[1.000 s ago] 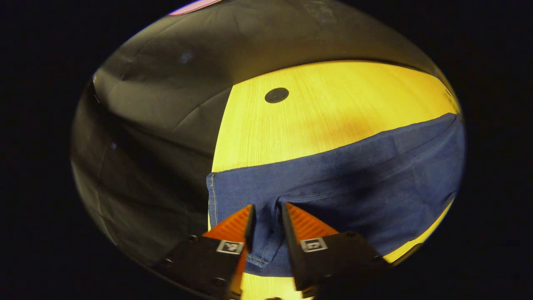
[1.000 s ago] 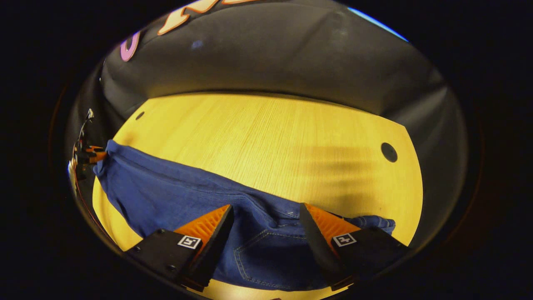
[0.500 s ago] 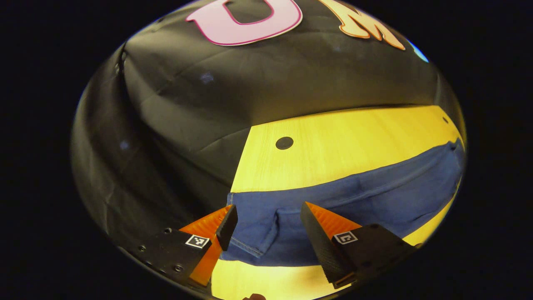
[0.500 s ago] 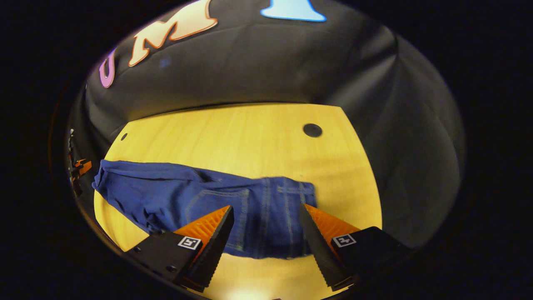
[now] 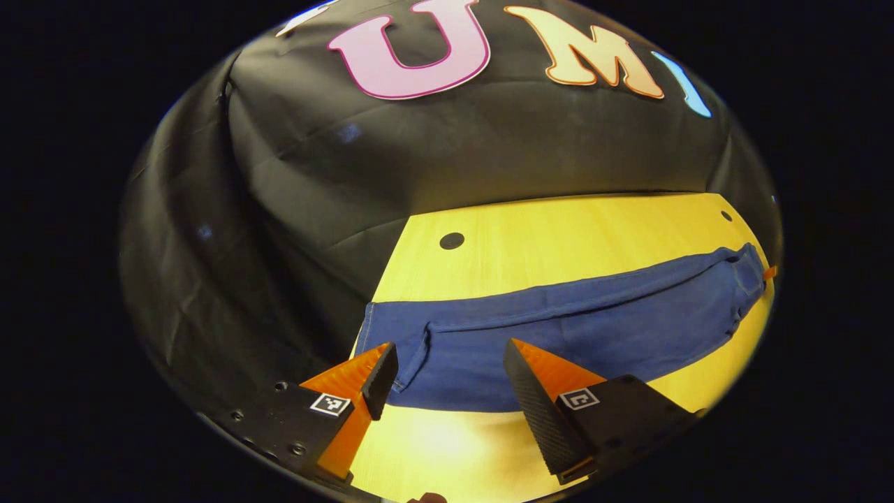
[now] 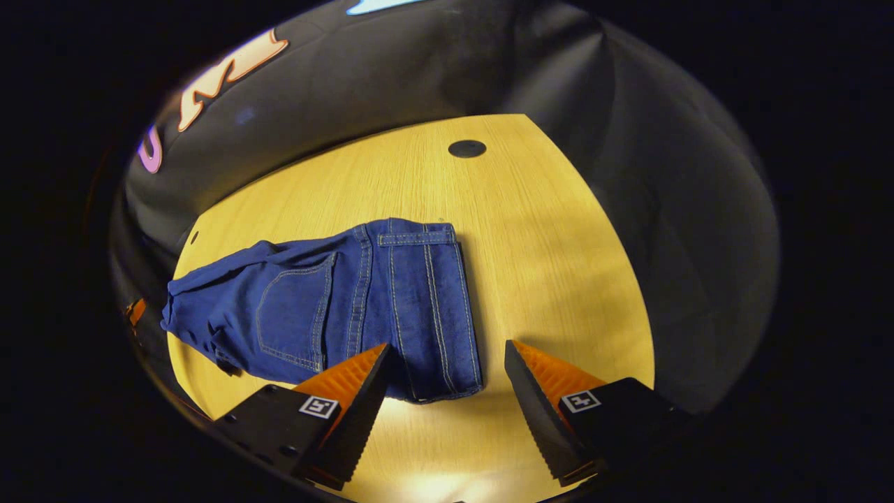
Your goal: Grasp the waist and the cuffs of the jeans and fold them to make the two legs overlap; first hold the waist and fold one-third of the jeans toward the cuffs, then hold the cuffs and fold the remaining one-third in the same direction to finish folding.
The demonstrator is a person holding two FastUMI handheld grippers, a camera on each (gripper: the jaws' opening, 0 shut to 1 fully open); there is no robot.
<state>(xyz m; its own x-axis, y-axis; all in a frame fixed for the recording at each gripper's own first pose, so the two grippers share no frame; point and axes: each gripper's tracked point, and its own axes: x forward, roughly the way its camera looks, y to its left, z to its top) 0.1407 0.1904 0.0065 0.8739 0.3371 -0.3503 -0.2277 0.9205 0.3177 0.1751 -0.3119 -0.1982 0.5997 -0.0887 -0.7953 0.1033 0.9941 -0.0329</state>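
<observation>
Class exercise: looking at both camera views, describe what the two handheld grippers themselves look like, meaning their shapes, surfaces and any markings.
The left gripper and right gripper look alike. Each has two wedge-shaped fingers tapering to a point, with ribbed inner faces. Each finger sits on a black angular mount bearing a small square black-and-white marker tag. Small screw heads dot the mounts. No cables are visible on them.

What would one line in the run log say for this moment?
jeans: flat on table, legs overlapped | left gripper: open | right gripper: open | thirds fold: not yet done
</observation>
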